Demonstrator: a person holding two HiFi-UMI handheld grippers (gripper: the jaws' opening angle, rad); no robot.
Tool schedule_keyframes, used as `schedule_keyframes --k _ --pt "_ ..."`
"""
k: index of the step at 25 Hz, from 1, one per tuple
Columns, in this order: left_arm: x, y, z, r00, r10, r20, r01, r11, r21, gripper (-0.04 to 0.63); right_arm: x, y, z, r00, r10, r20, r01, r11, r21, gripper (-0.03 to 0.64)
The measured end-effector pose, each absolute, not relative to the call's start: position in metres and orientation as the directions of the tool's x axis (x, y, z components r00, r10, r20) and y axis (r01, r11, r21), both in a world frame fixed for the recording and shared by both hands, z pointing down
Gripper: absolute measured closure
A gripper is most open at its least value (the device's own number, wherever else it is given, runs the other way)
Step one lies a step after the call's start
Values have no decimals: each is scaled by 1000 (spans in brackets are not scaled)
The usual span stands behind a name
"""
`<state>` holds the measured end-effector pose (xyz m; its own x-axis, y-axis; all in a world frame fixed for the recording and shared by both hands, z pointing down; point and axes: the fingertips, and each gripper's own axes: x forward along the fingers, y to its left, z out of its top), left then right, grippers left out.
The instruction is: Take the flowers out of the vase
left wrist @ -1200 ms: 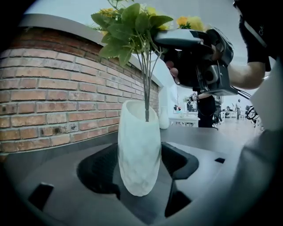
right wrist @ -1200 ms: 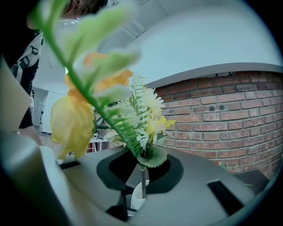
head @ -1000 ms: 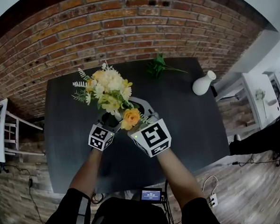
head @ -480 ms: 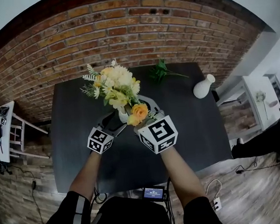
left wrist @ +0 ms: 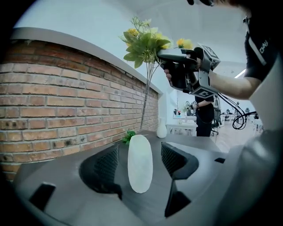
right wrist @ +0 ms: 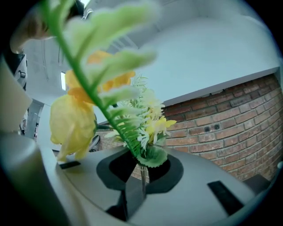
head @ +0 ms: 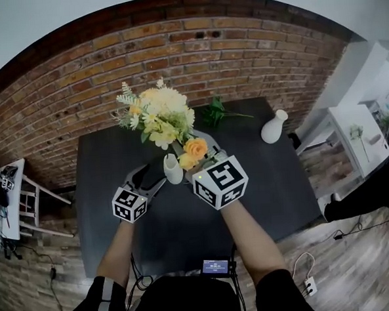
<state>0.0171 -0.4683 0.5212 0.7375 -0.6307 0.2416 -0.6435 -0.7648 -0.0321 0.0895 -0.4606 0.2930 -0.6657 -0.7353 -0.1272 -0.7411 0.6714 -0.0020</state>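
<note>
A yellow, white and orange bouquet (head: 157, 111) is held up over the black table (head: 269, 193). My right gripper (head: 189, 160) is shut on its thin green stems (right wrist: 142, 176), just under the leaves. In the left gripper view that gripper (left wrist: 159, 55) pinches the bunch high up, and the stems (left wrist: 146, 101) run down to the mouth of the white vase (left wrist: 140, 163). My left gripper (left wrist: 140, 170) has its jaws wide around this vase (head: 173, 169), one at each side, and holds it upright. Whether the stem ends are still inside the vase is hidden.
A second white vase (head: 273, 127) stands at the table's right. A loose green sprig (head: 217, 111) lies near the far edge by the brick wall (head: 240, 43). A white shelf (head: 357, 135) is at the right and a stool (head: 13, 195) at the left.
Both grippers have risen. The bouquet has gone up and away from the left gripper, and more of the white vase now shows below the blooms.
</note>
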Motion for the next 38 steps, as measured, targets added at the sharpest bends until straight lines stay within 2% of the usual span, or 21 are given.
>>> schedule_keyframes --k 5,9,13,17,30,38 --pt "14 -469 496 736 -645 204 -653 -756 -34 295 94 -453 267 -665 -730 -154 -742 670 29 568" --pt "11 -468 474 729 -659 186 -667 -744 -22 355 95 -444 254 -677 -721 -144 -733 678 54 568" --pt "8 -463 449 724 -674 143 -679 -734 -22 440 101 -433 253 -693 -709 -132 -716 698 14 568" --pt "4 -456 429 714 -694 98 -695 -718 -23 589 108 -420 260 -703 -704 -102 -706 708 -24 568" --pt "37 -407 403 781 -617 97 -611 -787 -84 594 140 -382 298 -692 -722 -8 -715 688 -126 568" --pt "60 -377 414 810 -575 113 -571 -818 -69 594 169 -367 333 -657 -751 70 -747 636 -193 568"
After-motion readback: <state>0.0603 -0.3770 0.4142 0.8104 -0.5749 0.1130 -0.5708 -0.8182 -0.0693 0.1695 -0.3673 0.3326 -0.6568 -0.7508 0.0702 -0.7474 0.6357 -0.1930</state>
